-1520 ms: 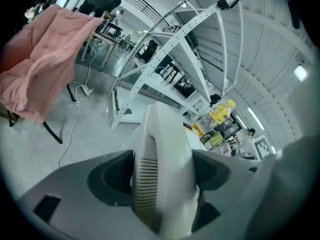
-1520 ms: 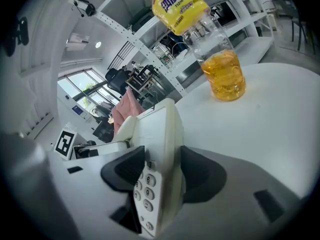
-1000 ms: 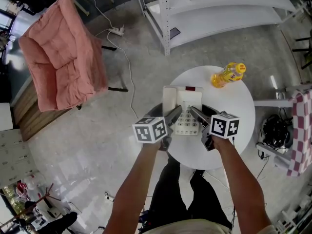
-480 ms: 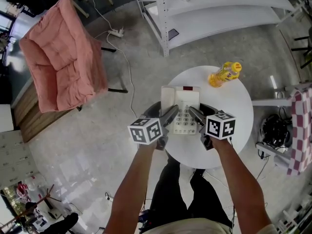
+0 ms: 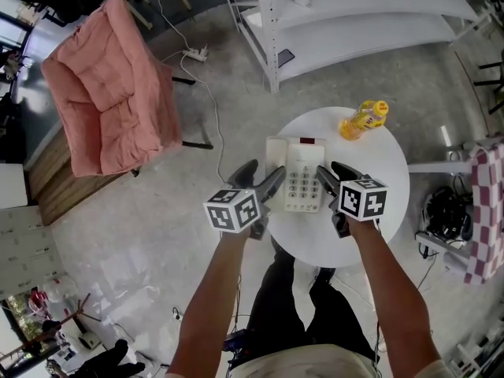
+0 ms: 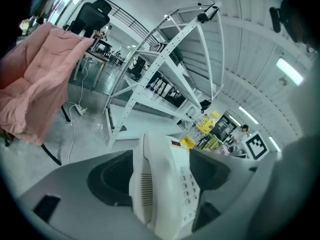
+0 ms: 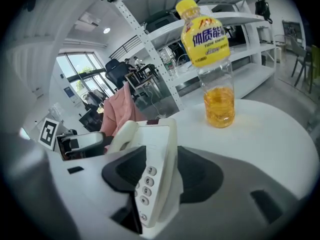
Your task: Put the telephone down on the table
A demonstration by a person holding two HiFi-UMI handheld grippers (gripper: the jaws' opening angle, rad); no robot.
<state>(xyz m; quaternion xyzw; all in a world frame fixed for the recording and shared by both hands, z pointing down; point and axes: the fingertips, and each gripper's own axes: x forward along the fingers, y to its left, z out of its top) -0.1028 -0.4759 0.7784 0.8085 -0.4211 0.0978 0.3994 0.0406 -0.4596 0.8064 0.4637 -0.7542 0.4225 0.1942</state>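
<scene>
- The white telephone is between both claws over the left part of the round white counter. Its keypad faces up and the handset lies along its left side. Whether its base touches the counter I cannot tell.
- The left claw is clenched on the telephone's left, handset edge, with a dark pad against each face.
- The right claw grasps the right edge beside the keys. Its jaws have just been closing a little, with that edge between them.
- A yellow-capped bottle of orange drink stands upright farther back on the counter, well apart from the telephone.
- A pink padded chair stands on the floor to the left, and white shelving stands beyond the counter.
</scene>
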